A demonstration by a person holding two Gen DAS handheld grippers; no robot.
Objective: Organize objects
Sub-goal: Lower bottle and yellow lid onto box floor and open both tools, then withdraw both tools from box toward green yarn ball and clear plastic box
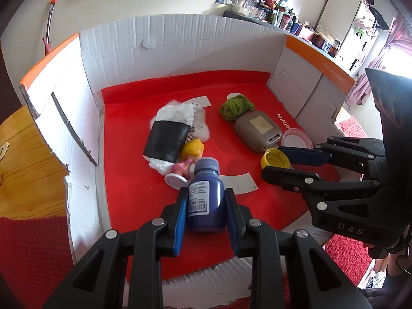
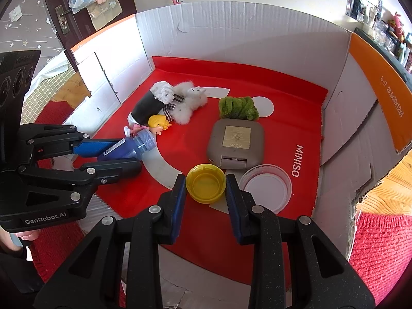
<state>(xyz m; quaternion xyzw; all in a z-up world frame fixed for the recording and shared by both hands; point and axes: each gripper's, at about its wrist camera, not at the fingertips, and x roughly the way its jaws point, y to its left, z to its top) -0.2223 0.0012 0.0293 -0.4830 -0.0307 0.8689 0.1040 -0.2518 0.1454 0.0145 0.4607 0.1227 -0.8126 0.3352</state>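
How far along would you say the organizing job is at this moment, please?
Nothing looks sorted yet. In hand: the left gripper is shut on the blue bottle, and the right gripper is shut on the yellow cap. Left lying loose on the red mat: the grey case, green bundle, clear lid, doll and fluffy toy.

Left and right wrist views: aimed steeply down, close over the cardboard box point(image 1: 180, 43). Shared: its red liner point(image 2: 257, 82).
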